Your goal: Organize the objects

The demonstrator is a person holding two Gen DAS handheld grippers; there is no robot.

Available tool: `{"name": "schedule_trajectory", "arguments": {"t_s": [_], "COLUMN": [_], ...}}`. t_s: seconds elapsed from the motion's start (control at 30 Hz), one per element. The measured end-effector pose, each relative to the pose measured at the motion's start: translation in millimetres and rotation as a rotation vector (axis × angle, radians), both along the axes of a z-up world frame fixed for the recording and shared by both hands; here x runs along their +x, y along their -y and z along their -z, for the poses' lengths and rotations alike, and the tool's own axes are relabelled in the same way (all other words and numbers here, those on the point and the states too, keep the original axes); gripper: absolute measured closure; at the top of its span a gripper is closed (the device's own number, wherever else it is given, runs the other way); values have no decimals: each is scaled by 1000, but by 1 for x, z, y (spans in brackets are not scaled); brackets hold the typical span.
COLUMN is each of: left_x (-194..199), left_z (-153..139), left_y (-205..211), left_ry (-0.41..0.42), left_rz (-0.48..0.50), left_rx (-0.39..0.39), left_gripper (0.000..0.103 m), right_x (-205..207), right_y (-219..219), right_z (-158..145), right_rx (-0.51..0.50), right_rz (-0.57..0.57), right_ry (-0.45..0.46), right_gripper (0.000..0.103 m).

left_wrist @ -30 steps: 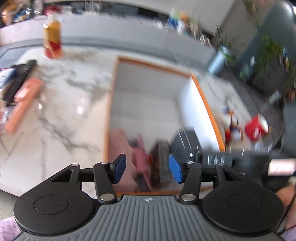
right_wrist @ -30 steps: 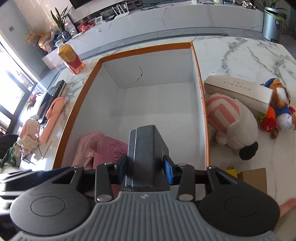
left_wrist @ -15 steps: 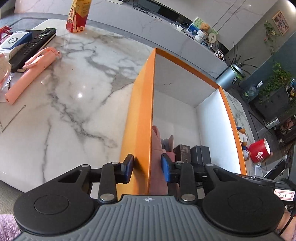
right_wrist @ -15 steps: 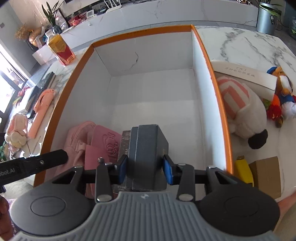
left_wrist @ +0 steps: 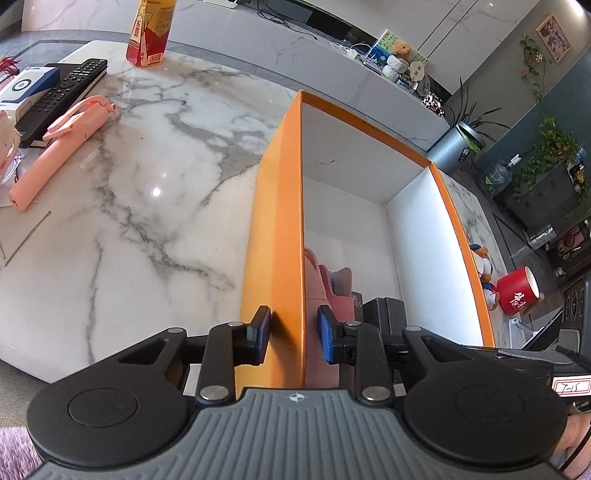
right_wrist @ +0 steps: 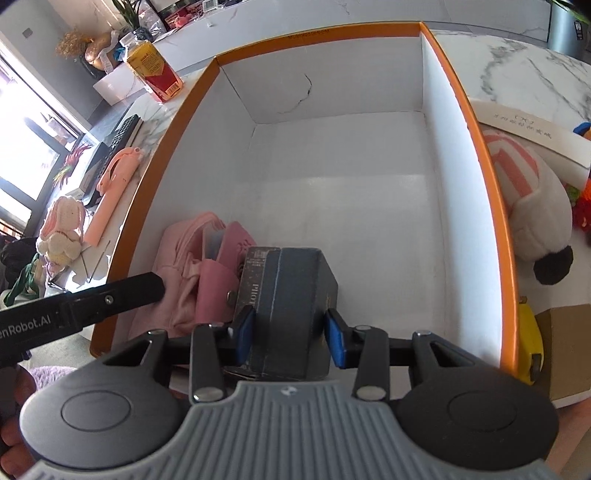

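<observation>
A big orange box with white inside walls stands on the marble table. My left gripper straddles its left wall near the front corner. Its jaws are closing: the outer pad touches the orange face and the inner pad stands a little off the wall. One left finger shows in the right wrist view. My right gripper is shut on a dark grey box, held low inside the orange box. A pink pouch and a dark lettered case lie just to its left.
Left of the box lie a pink stick-shaped item, a remote and a drink carton. On its right are a striped plush, a long white box, a yellow tape measure, a cardboard box and a red mug.
My left gripper moved from over the box's inside to its left wall and its jaws narrowed around it. My right gripper sank with the dark grey box beside the pink pouch.
</observation>
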State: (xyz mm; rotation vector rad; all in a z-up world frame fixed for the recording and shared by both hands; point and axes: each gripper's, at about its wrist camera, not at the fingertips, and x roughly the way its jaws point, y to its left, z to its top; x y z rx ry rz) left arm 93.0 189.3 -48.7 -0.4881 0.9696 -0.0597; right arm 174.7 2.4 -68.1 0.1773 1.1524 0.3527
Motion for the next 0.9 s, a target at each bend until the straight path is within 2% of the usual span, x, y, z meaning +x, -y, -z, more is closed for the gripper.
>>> {"name": "schedule_trajectory", "arguments": {"t_s": [0.1,0.3,0.43,0.53,0.6,0.63,0.73,0.8,0.9], "left_x": [-2,-4,-3,-4,-4,-4,-4,-4,-3], "left_z": [0,-3,-3,-5,-6,-7,-8,-9,-9], "left_y": [2,8,8,6,7,8,12,13,13], "left_ry": [-10,-12,-16,-9,-3,-3,-2,-2,-2], "left_rz": [18,32,24,14,14,16,24,28,26], "left_rx": [-5,32,34,26,31,37,62,74,78], "left_gripper": [79,81,81,81,81,81,82,83,83], "right_x": [-4,-11,-15,-16,-15,-14,-14,-16,-19], "right_y": [6,15,15,19,20,20,22,17,13], "right_z": [-1,-8,-16,-19,-17,-16,-14,-16,-19], "right_rx": [9,-3,-52,-43,-39,-45,-26,-49,-25], "right_rz": [-3,-10,-25,-29,-26,-26,-25,-63,-118], "right_ry": [0,21,75,81,71,69,66,83,57], "right_gripper": [48,48,44,47,56,64,64,65,66]}}
